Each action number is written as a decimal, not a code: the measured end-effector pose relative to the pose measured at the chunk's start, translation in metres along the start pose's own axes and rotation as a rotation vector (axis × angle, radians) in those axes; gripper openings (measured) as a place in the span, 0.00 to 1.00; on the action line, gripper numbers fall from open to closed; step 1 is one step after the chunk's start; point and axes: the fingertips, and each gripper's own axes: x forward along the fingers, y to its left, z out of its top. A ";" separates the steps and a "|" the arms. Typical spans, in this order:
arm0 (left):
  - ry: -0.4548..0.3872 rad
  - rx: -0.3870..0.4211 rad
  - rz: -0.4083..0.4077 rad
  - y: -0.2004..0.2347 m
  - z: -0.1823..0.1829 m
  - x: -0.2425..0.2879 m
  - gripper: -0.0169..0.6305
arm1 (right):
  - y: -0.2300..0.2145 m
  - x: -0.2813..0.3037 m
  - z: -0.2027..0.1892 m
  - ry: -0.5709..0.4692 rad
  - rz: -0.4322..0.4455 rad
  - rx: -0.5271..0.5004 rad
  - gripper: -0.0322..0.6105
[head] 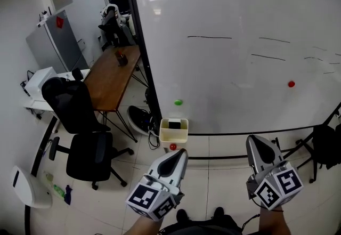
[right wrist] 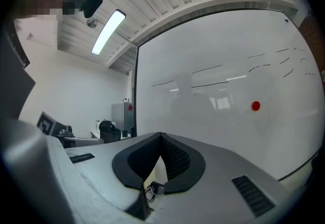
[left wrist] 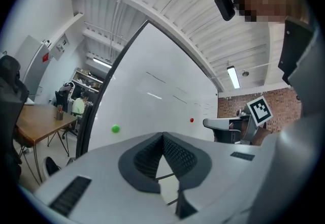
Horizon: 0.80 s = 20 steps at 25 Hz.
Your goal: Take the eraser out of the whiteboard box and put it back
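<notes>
The eraser [head: 174, 124] shows only as a dark block standing in the cream box [head: 173, 135], which hangs at the whiteboard's [head: 234, 5] lower left corner, below a green magnet [head: 178, 102]. It is probably light, with a stiff back and a soft felt face, so not fragile. The best hold looks to be across its narrow sides at the exposed top end, followed by a straight lift. The left hand-held gripper [head: 180, 154] hovers near the box, jaws together and empty. The right hand-held gripper [head: 256, 141], well apart, is likewise closed on nothing.
</notes>
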 end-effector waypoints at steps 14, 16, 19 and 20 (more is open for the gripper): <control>-0.036 0.072 0.002 -0.265 -0.040 0.122 0.06 | -0.204 -0.190 0.031 -0.050 0.072 -0.033 0.07; -0.042 0.071 0.012 -0.300 -0.046 0.142 0.06 | -0.239 -0.213 0.032 -0.050 0.083 -0.029 0.07; -0.014 0.071 0.018 -0.337 -0.057 0.156 0.06 | -0.273 -0.241 0.033 -0.050 0.078 -0.003 0.07; -0.001 0.074 0.017 -0.345 -0.060 0.157 0.06 | -0.280 -0.248 0.033 -0.052 0.070 0.008 0.07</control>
